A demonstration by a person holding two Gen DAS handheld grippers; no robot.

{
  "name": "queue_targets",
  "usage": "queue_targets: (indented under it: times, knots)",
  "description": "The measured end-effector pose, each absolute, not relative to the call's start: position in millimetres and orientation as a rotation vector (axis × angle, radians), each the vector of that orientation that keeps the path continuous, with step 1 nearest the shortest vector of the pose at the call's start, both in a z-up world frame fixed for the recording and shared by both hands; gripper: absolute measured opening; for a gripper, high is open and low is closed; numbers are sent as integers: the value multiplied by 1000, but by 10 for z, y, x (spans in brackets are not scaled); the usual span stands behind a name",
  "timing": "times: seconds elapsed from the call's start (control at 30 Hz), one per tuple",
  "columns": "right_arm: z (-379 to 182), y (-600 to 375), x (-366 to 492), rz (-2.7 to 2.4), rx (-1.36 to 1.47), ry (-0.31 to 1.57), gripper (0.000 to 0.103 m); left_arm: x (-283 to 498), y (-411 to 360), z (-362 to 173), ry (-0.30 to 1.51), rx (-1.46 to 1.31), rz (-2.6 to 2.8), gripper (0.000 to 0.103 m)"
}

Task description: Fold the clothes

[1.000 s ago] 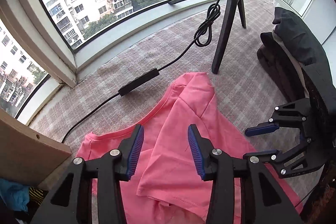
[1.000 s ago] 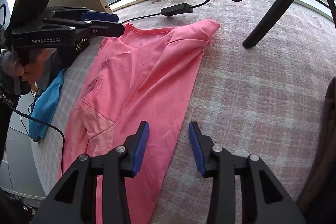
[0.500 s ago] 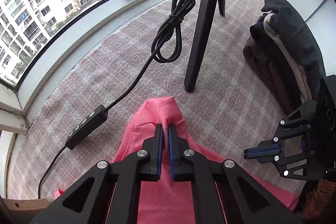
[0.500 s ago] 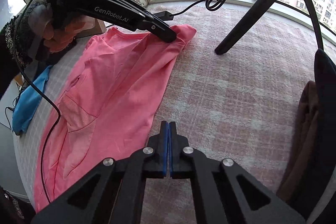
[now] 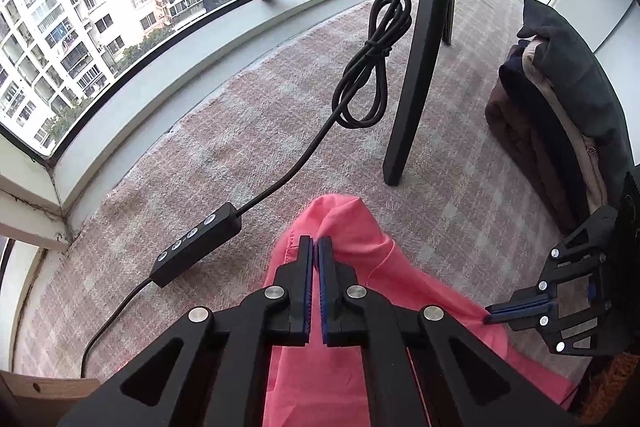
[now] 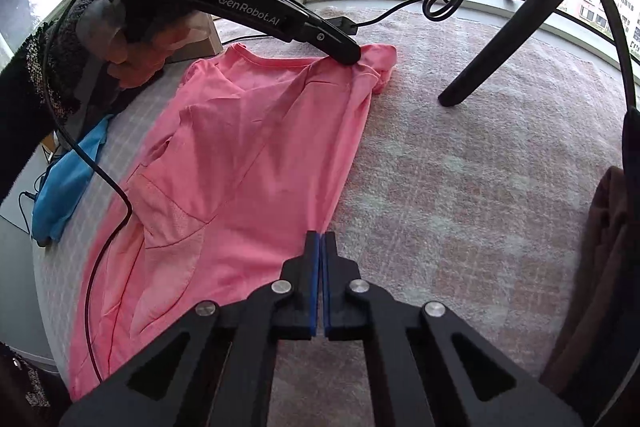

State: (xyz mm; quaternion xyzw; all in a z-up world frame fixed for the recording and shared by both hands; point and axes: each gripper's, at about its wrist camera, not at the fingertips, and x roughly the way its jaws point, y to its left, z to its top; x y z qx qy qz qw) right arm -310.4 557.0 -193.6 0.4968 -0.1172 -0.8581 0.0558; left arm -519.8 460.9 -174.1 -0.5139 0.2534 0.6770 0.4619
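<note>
Shirt (image 6: 248, 163), pink, is laid flat on a checked cloth (image 6: 460, 167) by the window. Its near edge is pinched by the right gripper (image 6: 320, 239), jaws clamped tight on the hem. Farther off, the sleeve end is clenched in the left gripper (image 5: 314, 247), jaws closed on fabric. Beyond it, a tripod leg (image 5: 416, 83) and cable (image 5: 360, 83) are seen.

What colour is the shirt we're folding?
Pink shirt, plain with a mesh panel; clearest in the right wrist view.
</note>
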Motion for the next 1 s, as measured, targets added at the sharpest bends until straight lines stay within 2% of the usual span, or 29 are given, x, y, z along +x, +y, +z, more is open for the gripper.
queue_targets:
  times: [0.1, 0.17, 0.23, 0.3, 0.47, 0.53, 0.57, 0.6, 0.7, 0.73, 0.8, 0.87, 0.93, 1.0]
  knots:
    - [-1853, 5594, -3039, -2659, 1539, -308, 1, -5253, 4592, -1770, 640, -1280, 1699, 2]
    - [-1809, 5637, -3043, -2671, 1479, -395, 1, -5221, 4572, -1761, 636, -1295, 1663, 6]
    - [-1771, 5694, -3084, -2657, 1486, -449, 3, -5085, 4423, -1722, 651, -1286, 1654, 20]
    - [-1720, 5748, -3119, -2660, 1479, -472, 9, -5021, 4262, -1679, 657, -1284, 1657, 38]
    - [-1651, 5942, -3324, -2698, 1400, -510, 22, -4920, 3944, -1860, 732, -1366, 1654, 36]
    - [-1669, 5911, -3507, -2717, 1423, -458, 32, -4862, 3894, -1935, 750, -1380, 1645, 24]
    - [-1679, 5893, -3600, -2726, 1435, -430, 33, -4841, 3883, -1925, 756, -1349, 1671, 11]
    - [-1744, 5821, -3716, -2716, 1453, -415, 34, -4850, 3876, -1906, 743, -1343, 1682, 5]
    - [-1873, 5793, -3965, -2733, 1498, -336, 34, -4959, 3819, -1830, 707, -1319, 1752, 4]
    - [-1911, 5832, -4049, -2744, 1504, -336, 34, -5026, 3796, -1830, 738, -1326, 1805, 0]
    - [-1990, 5908, -4227, -2759, 1513, -349, 34, -5101, 3726, -1800, 661, -1357, 1793, 0]
    - [-1910, 5983, -4183, -2764, 1486, -438, 34, -5177, 3656, -1771, 583, -1387, 1780, 6]
    - [-1791, 6046, -4069, -2766, 1442, -511, 34, -5107, 3593, -1691, 649, -1350, 1825, 8]
    - [-1688, 5996, -3922, -2744, 1454, -477, 34, -5057, 3456, -1634, 608, -1376, 1785, 24]
